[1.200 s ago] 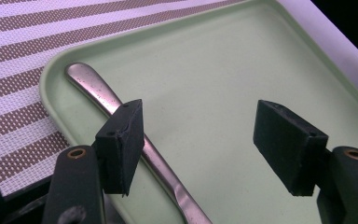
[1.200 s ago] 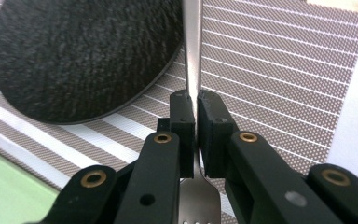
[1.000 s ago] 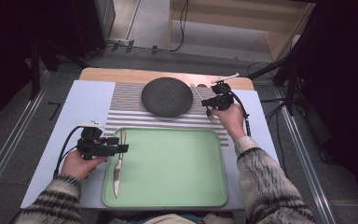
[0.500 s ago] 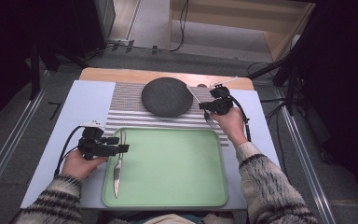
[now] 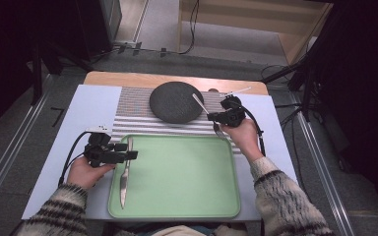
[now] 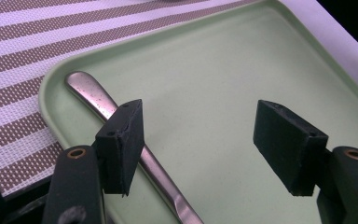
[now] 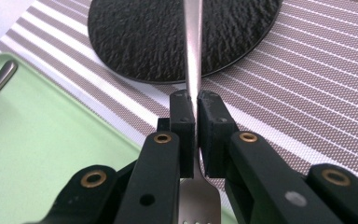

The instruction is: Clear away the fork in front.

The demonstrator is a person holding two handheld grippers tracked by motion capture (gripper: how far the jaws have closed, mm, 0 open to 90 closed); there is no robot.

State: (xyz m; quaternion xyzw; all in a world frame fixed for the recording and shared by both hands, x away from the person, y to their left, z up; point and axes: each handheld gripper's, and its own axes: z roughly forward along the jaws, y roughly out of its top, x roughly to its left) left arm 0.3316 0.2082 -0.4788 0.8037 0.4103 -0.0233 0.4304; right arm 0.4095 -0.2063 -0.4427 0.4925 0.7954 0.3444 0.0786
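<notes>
The jaws of the right gripper (image 7: 196,135) are clamped flat on the neck of a fork (image 7: 192,51); in the right gripper view its handle runs up and away over the dark round plate (image 7: 135,42), while the tines show low between the two arms, towards the camera; the jaws of the left gripper (image 6: 209,144) stand wide apart with nothing pressed between them, one pad hanging over the handle of a knife (image 6: 93,100) without gripping it.

In the high view the right hand (image 5: 240,135) sits just past the far right corner of the green tray (image 5: 187,177), wrist bent inward, the gripper (image 5: 222,117) pointing towards the plate (image 5: 174,102); the fork (image 5: 203,106) slants from the plate's right edge down to the striped placemat (image 5: 133,118), tines near the tray's rim.

The left hand (image 5: 84,169) rests on the tabletop (image 5: 86,108) beside the tray's left edge, its gripper (image 5: 128,152) held level and pointing right over the rim; the knife (image 5: 125,173) lies lengthwise along the tray's left side, handle at the far end; both forearms in patterned knit sleeves come in from the near edge.
</notes>
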